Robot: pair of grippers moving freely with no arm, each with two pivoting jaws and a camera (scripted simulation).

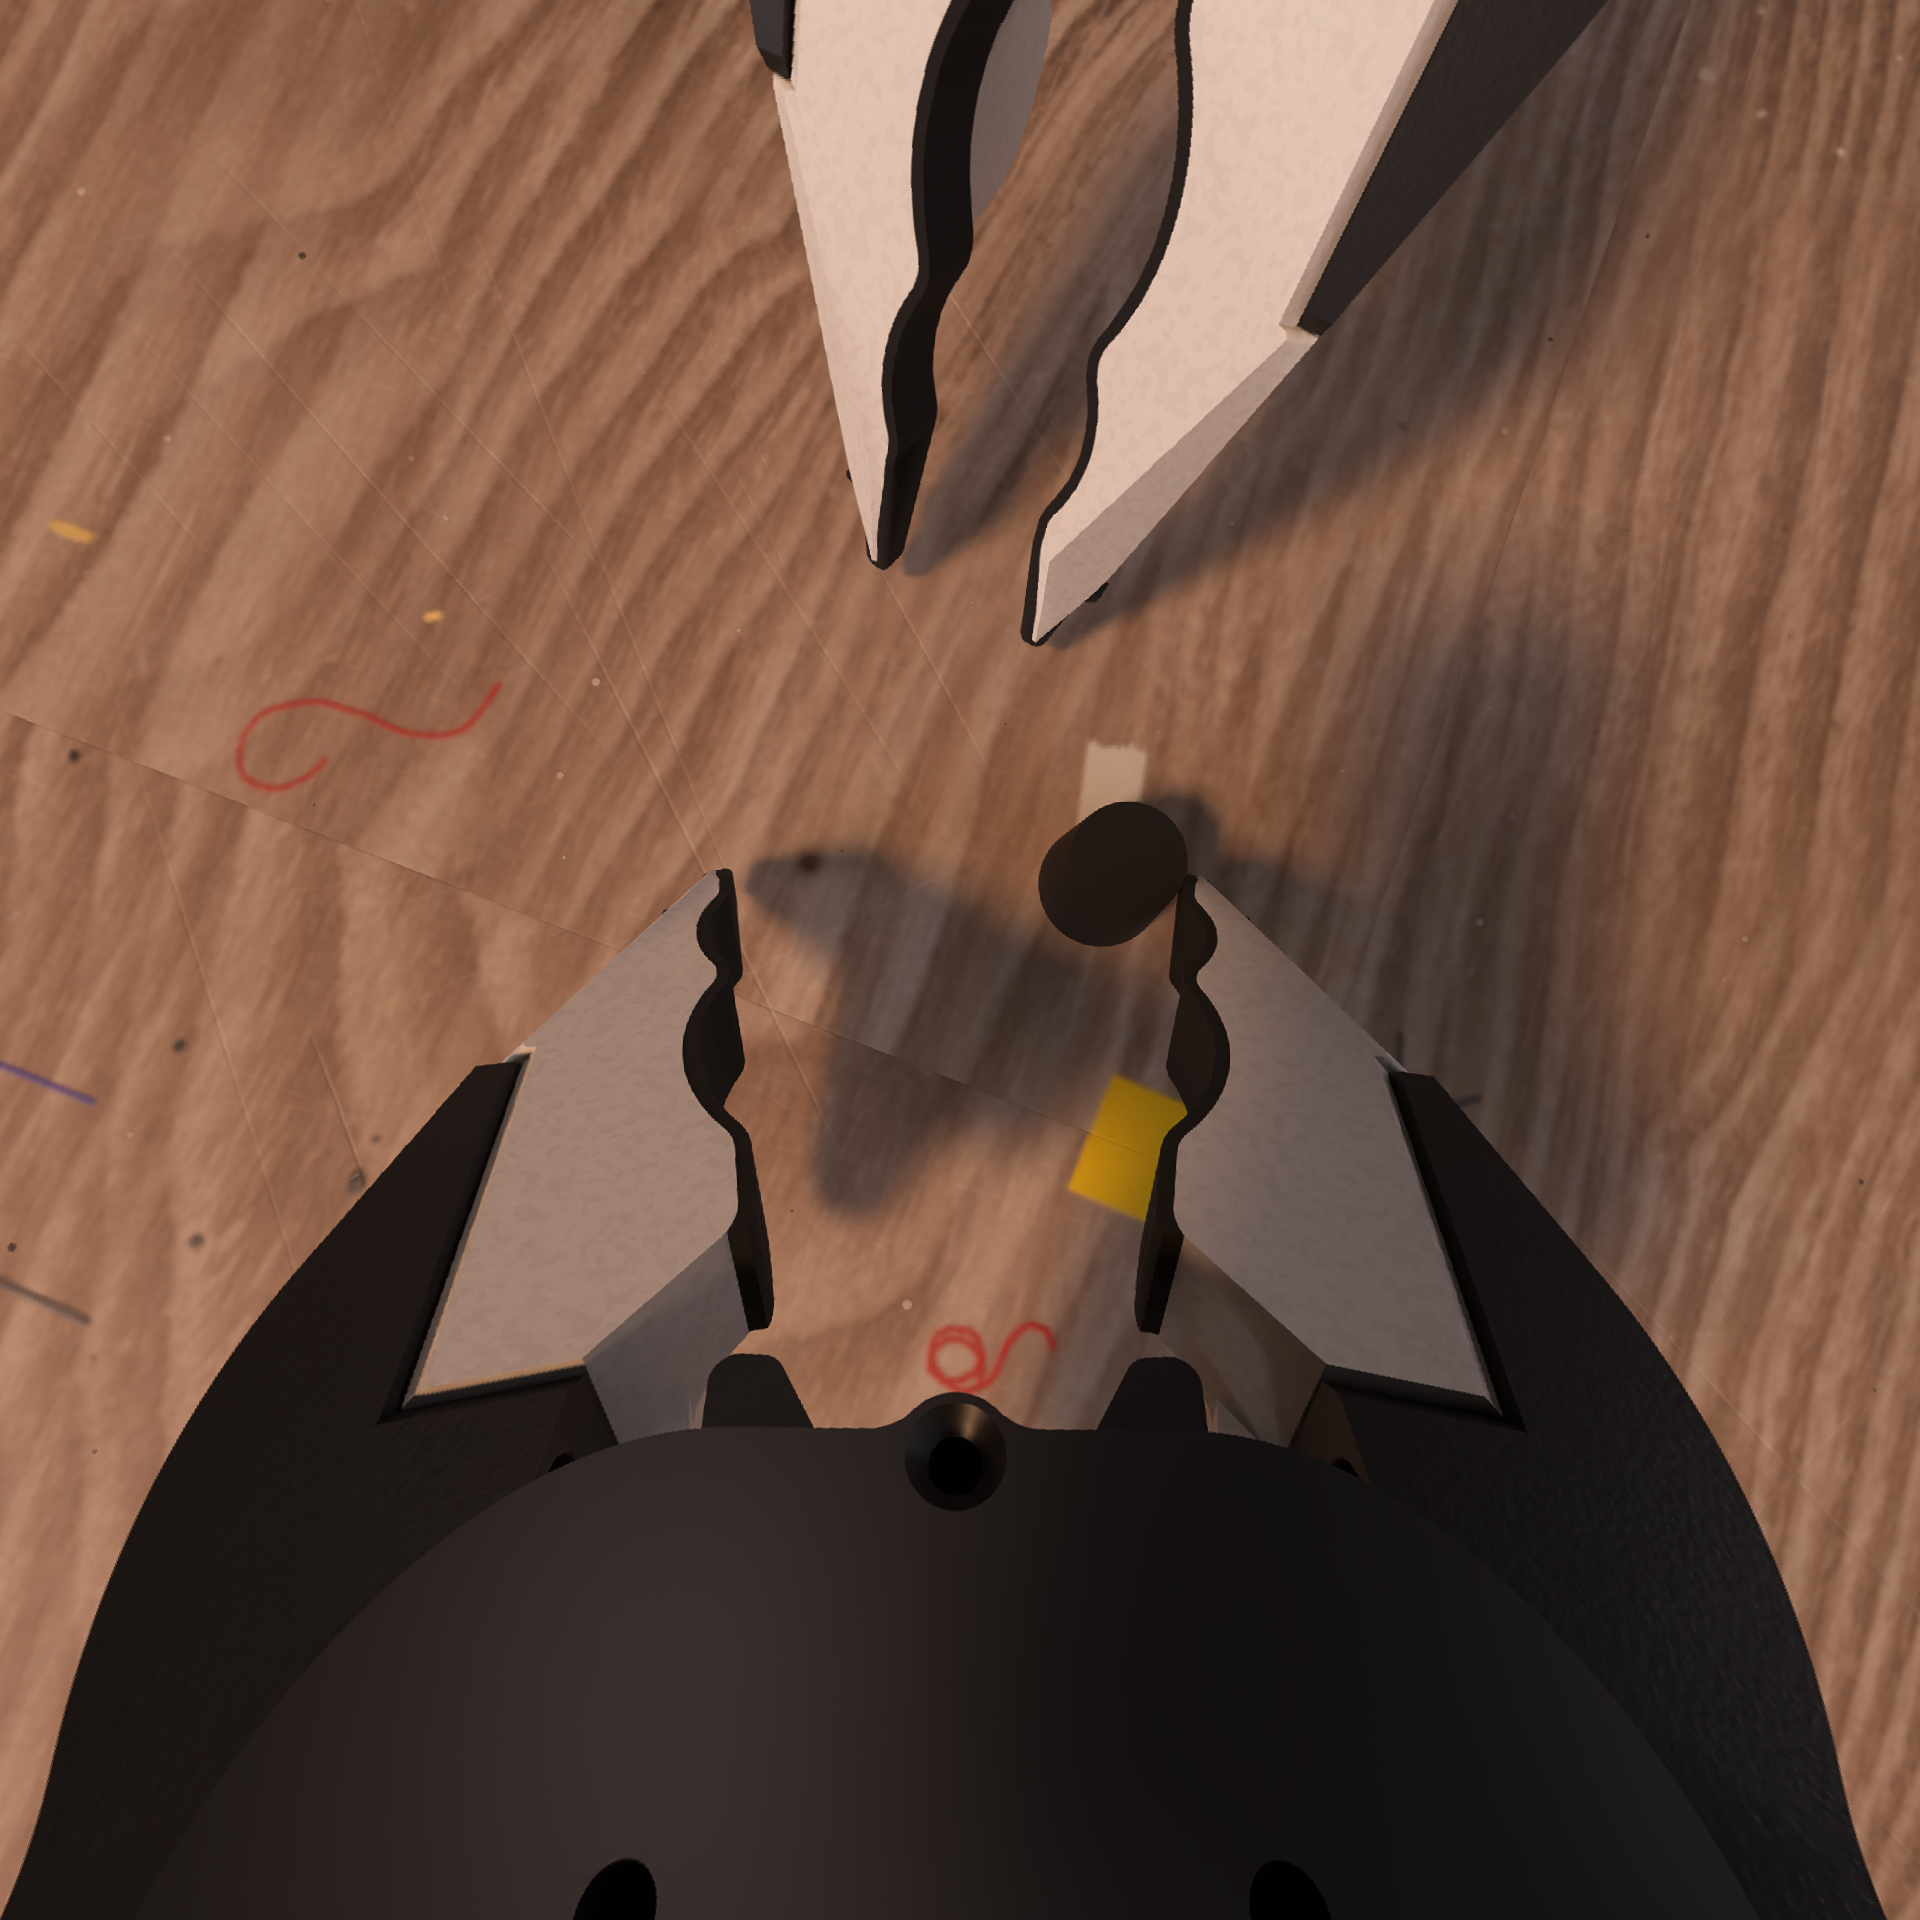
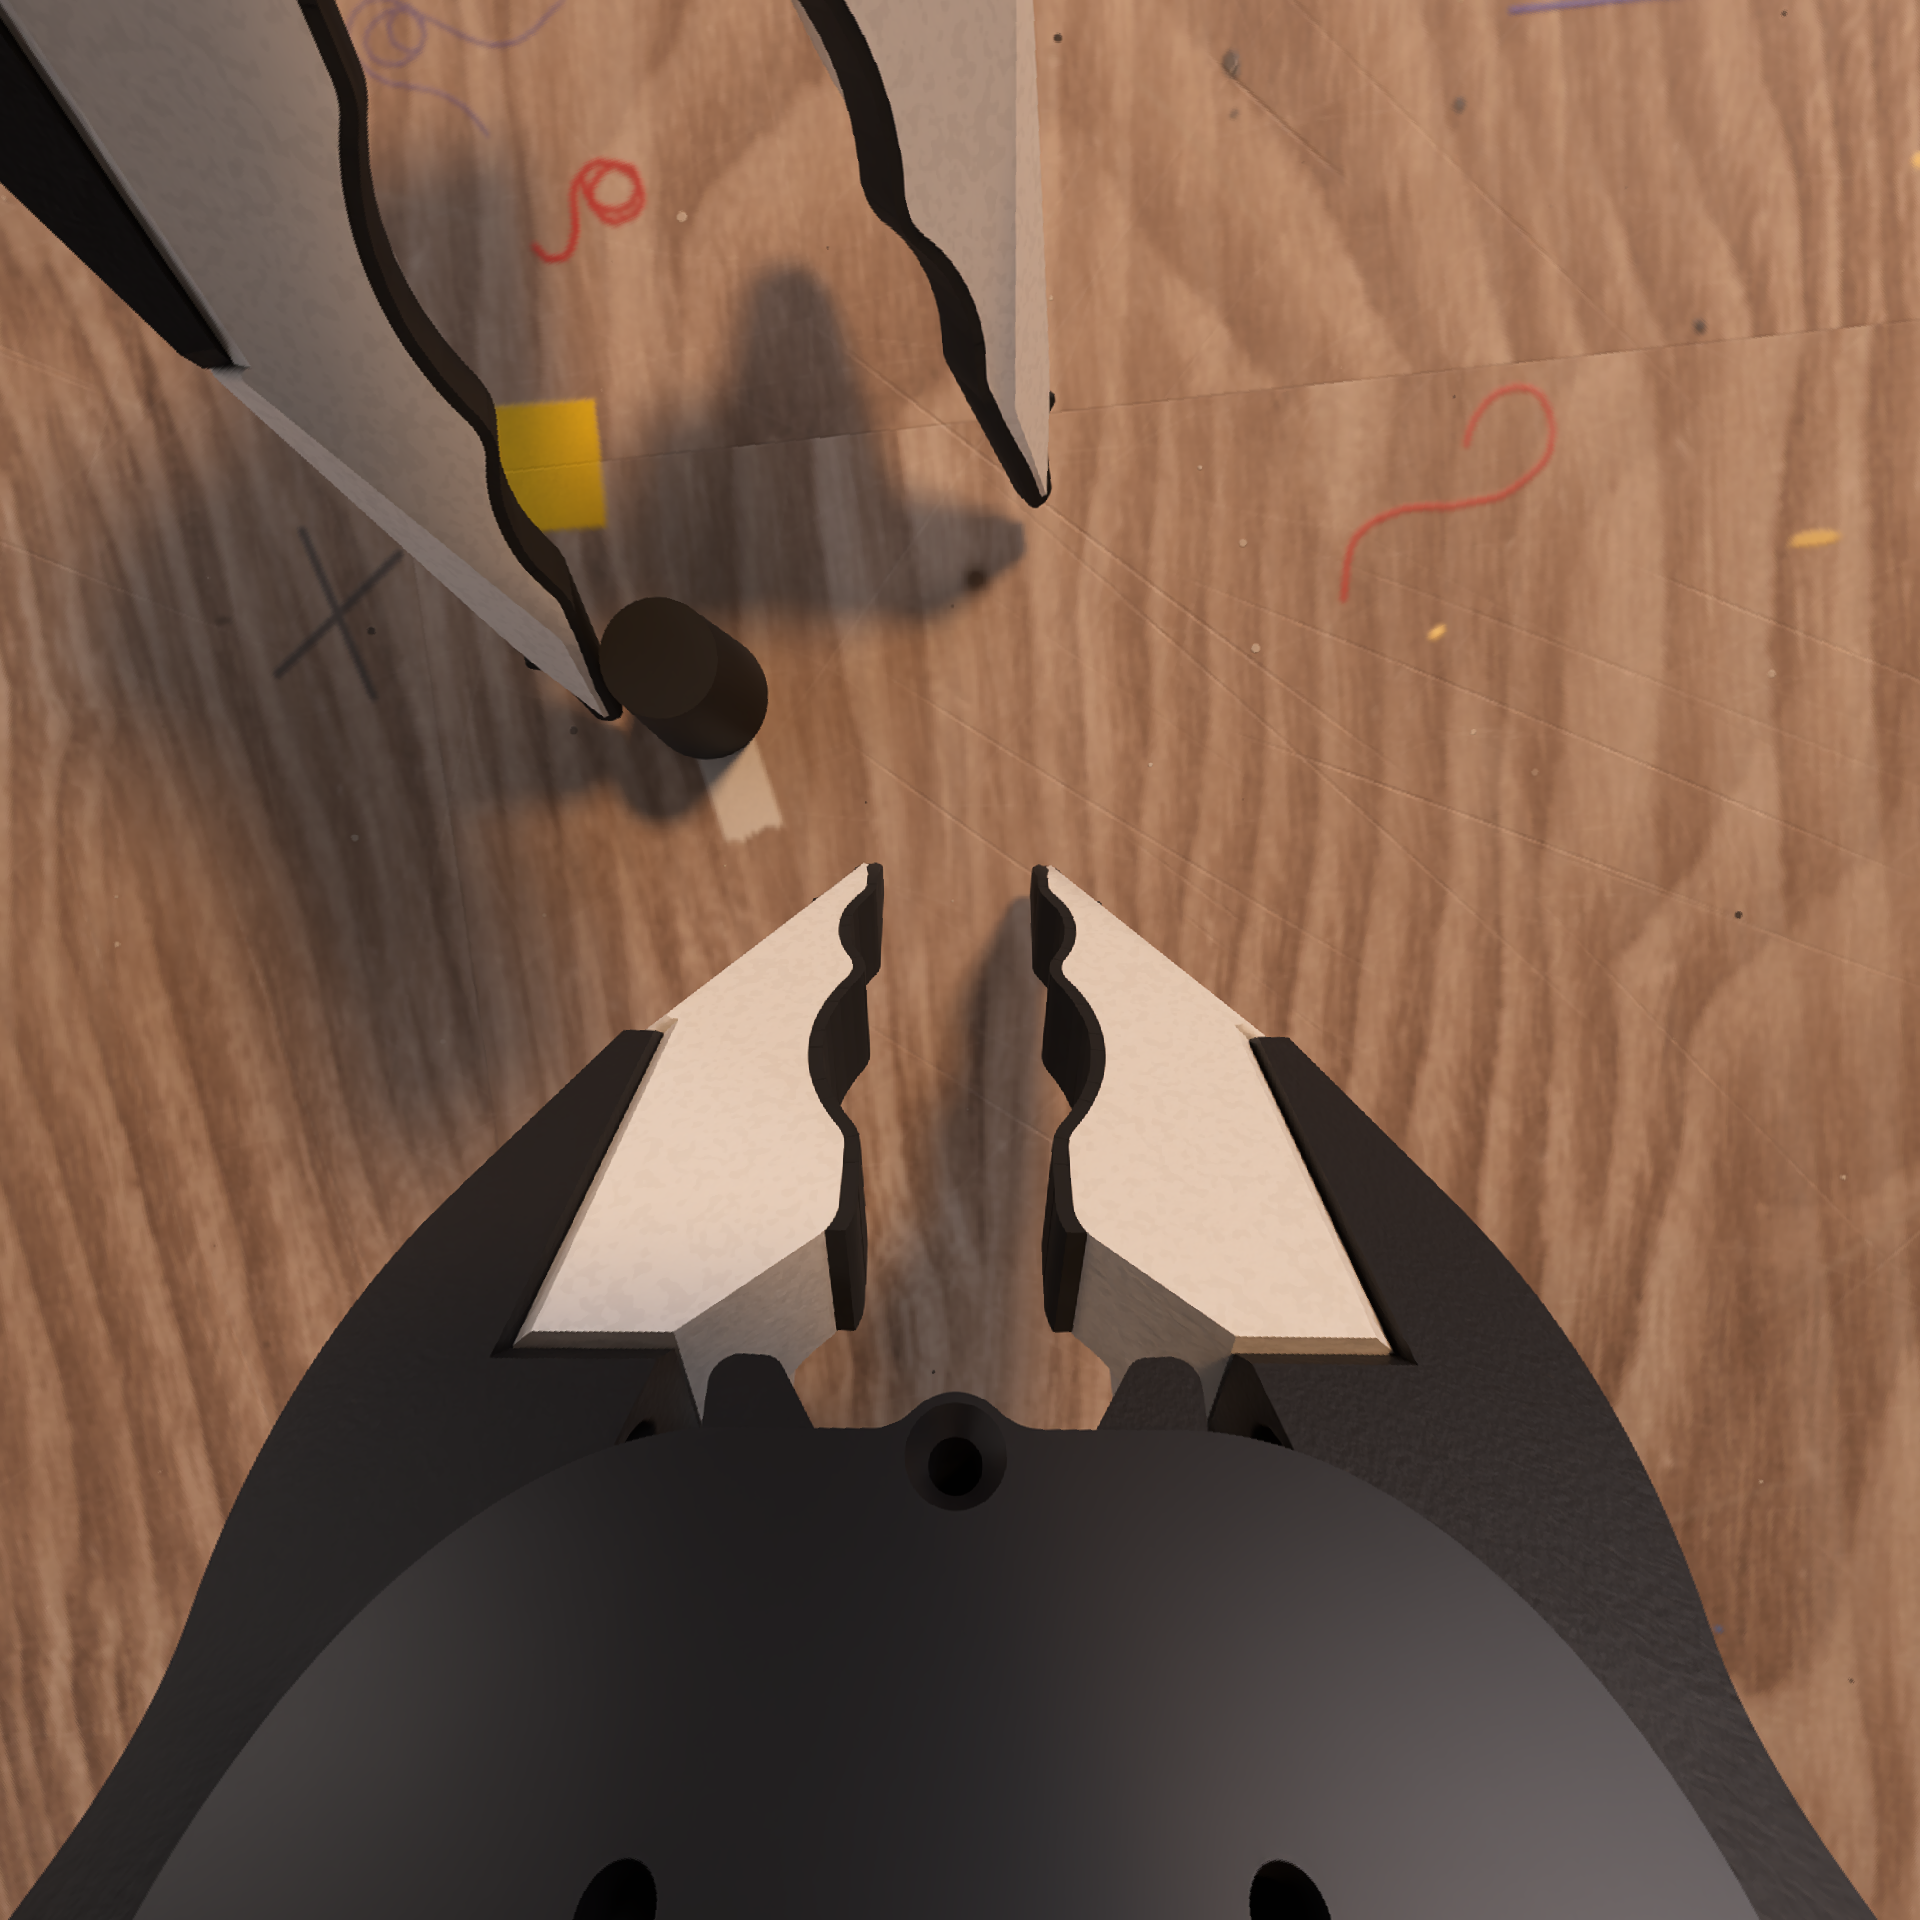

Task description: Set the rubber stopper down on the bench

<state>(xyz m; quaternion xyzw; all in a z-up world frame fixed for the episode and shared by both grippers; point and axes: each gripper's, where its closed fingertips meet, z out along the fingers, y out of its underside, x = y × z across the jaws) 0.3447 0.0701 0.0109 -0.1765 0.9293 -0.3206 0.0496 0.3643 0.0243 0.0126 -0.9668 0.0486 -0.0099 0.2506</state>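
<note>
The rubber stopper (image 1: 1112, 873) is a small dark cylinder lying on its side on the wooden bench (image 1: 416, 312). My left gripper (image 1: 956, 883) is open. The stopper lies outside the grip, against the tip of the left gripper's right finger (image 1: 1278, 1060). My right gripper (image 1: 958, 601) points in from the far side, slightly open and empty, a short way from the stopper. In the right wrist view the right gripper (image 2: 957, 873) is low in the middle. The stopper (image 2: 686, 675) lies to its upper left on the bench (image 2: 1455, 935), at one fingertip of the left gripper (image 2: 819, 605).
A yellow square patch (image 1: 1122, 1143) (image 2: 551, 462) and a pale tape strip (image 1: 1112, 774) (image 2: 748, 800) lie flat by the stopper. Red thread squiggles (image 1: 353, 727) (image 2: 1455, 499) and a pencilled cross (image 2: 338, 613) mark the bench.
</note>
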